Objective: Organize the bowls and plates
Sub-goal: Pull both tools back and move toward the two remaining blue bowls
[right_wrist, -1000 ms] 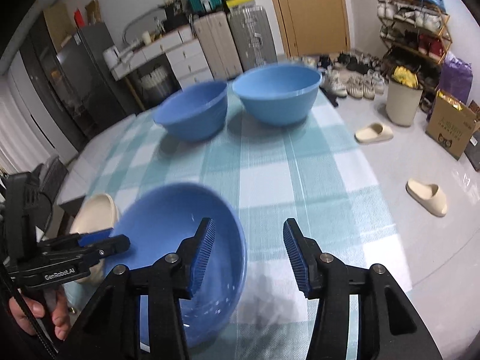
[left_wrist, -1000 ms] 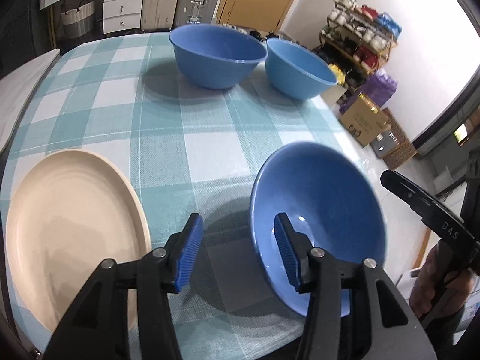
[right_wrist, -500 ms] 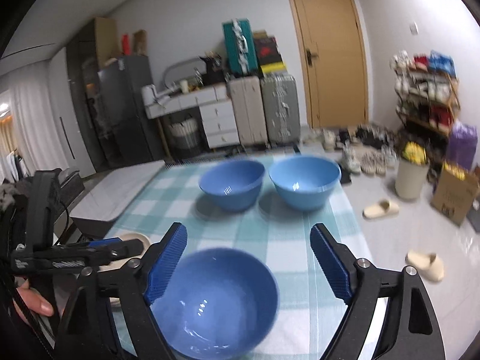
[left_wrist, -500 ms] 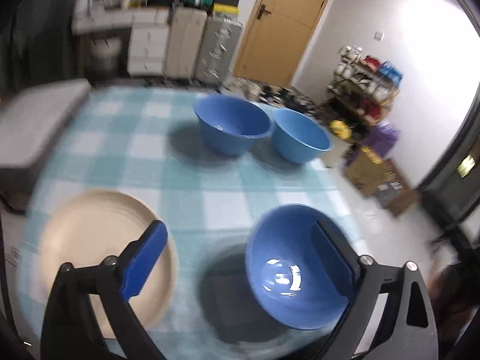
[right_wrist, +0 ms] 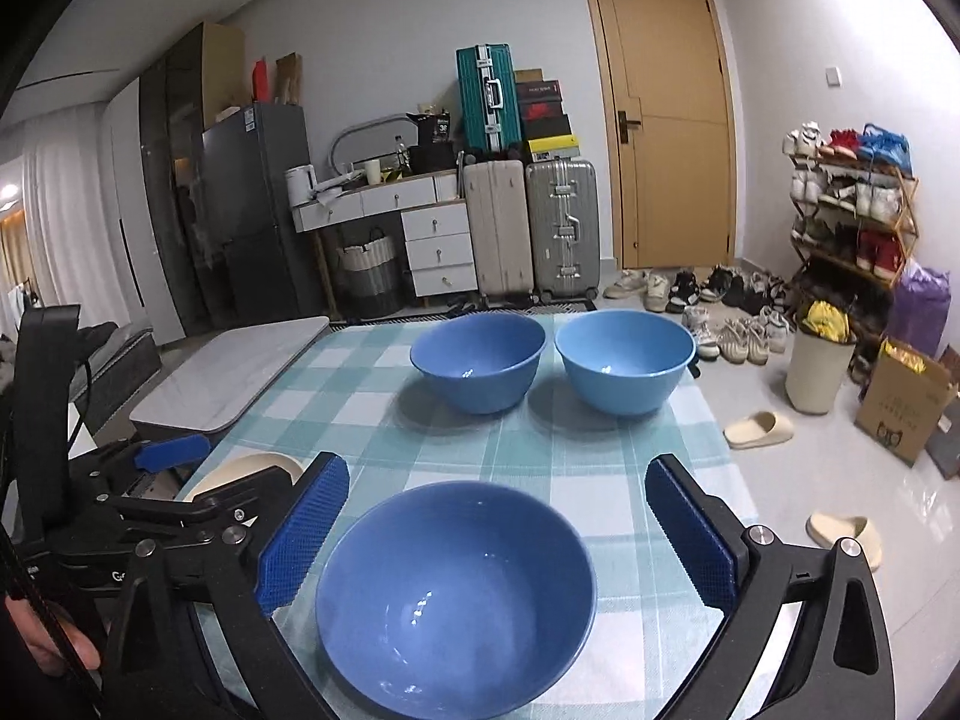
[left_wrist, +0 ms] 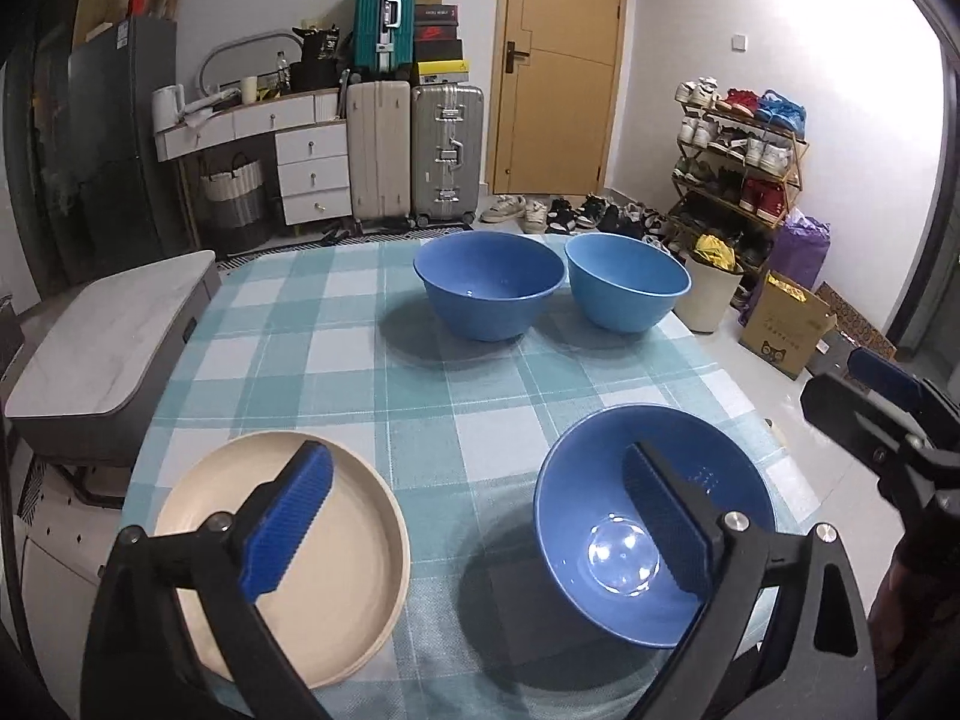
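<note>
Behind the checked surface (left_wrist: 336, 360) stand suitcases (left_wrist: 414, 156), a white drawer unit (left_wrist: 312, 174), a door (left_wrist: 558, 66) and a shoe rack (left_wrist: 738, 150). Two blue bowls (left_wrist: 489, 282) sit side by side at the far edge. Near me, a third blue bowl (right_wrist: 456, 594) rests on the cloth, and a cream plate (left_wrist: 288, 558) lies to its left. My left gripper (left_wrist: 474, 528) has its jaws spread wide and holds nothing. My right gripper (right_wrist: 498, 534) has jaws opening, with the near bowl between them, not touched.
</note>
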`<state>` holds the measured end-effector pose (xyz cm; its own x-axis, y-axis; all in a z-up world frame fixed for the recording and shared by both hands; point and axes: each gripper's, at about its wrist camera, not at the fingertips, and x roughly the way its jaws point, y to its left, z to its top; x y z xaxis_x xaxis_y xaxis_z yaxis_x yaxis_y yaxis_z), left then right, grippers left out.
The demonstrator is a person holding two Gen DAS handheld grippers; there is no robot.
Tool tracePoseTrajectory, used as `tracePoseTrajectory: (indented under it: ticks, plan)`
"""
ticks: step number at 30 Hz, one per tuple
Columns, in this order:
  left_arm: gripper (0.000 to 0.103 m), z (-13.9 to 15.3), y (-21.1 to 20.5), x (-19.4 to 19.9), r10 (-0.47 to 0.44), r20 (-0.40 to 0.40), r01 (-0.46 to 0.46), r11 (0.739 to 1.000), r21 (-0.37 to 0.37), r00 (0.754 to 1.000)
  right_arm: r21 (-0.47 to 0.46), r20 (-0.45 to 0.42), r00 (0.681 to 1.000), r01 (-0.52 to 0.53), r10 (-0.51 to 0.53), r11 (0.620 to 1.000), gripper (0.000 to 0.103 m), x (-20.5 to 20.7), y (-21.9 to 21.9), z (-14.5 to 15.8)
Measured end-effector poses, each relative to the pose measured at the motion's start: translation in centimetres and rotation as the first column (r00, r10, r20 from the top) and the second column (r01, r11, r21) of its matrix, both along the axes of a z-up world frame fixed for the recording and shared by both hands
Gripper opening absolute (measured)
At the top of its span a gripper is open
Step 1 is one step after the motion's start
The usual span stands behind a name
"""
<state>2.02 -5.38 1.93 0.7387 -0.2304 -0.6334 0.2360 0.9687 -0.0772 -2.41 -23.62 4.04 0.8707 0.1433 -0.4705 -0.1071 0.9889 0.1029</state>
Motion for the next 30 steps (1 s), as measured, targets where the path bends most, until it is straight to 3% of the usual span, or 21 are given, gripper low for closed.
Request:
tracePoseTrajectory:
  ticks: [12,20,25,30]
  plan:
    - [0.098,1.9,1.7,0.5,0.015,0.010,-0.014,1.000,-0.019,1.000,-0.016,0.009,1.000,0.003,-0.003,1.000,0.101,0.0,0.6,3.3]
    - [0.098,1.0,2.2,2.2,0.009,-0.055,-0.012,0.999,-0.048,0.998,0.023,-0.101,0.995,0.012,-0.009,1.000,0.101,2.3,1.1,0.7]
    - [0.099,1.7,2.7,3.0,0.031,-0.038,-0.034,0.997,-0.074,0.999,0.051,-0.115,0.993,-0.011,0.017,0.999,0.101,3.4,1.3,1.3]
    - [0.102,3.3,2.5,3.8,0.043,0.025,-0.043,0.999,-0.025,0.999,0.069,-0.081,0.995,-0.060,0.065,0.996,0.101,4.1,1.8,4.1]
